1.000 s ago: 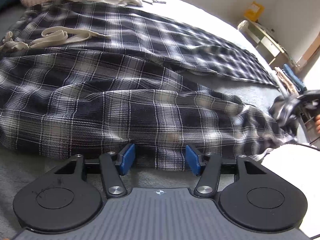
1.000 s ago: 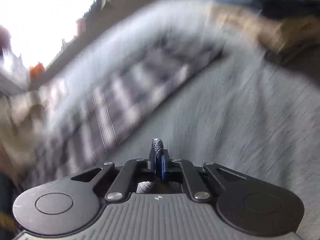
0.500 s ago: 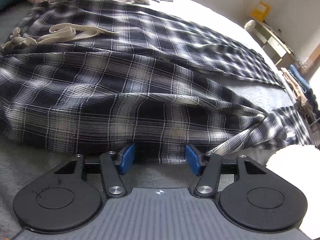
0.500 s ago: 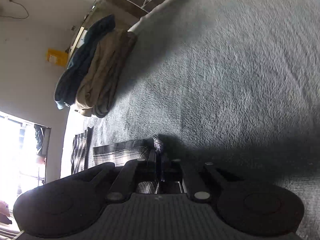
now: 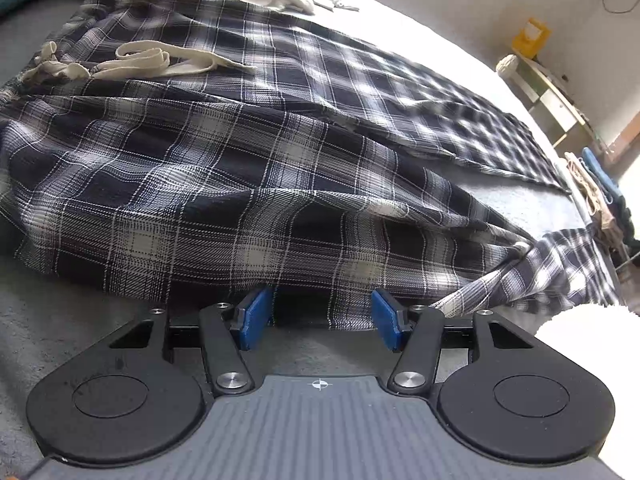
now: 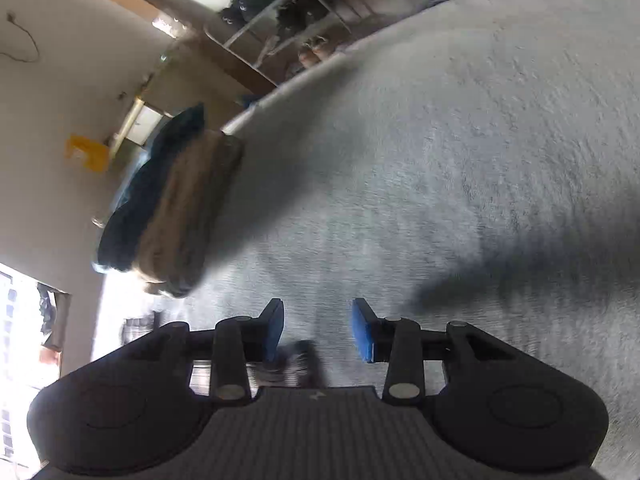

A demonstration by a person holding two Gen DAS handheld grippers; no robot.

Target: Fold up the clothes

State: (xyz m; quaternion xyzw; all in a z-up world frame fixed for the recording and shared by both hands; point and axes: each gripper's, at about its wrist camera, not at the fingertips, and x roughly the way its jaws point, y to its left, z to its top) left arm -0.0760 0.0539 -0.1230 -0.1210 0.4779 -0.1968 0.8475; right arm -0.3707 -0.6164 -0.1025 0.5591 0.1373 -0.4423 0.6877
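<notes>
Since the earlier frame your right gripper [image 6: 318,330] has parted, dropping the hem; your left gripper [image 5: 322,316] gapes empty at the plaid trousers' [image 5: 240,184] rumpled near edge: grab one layer, the fold skews

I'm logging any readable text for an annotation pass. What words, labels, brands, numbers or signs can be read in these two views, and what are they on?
None can be read.
Yellow box by the wall: any print is too small and blurred to read.
Left gripper housing: only a crosshair mark, no letters.
Right gripper housing: a faint mark, blurred.
Plaid garment and folded clothes pile: no label visible.
</notes>
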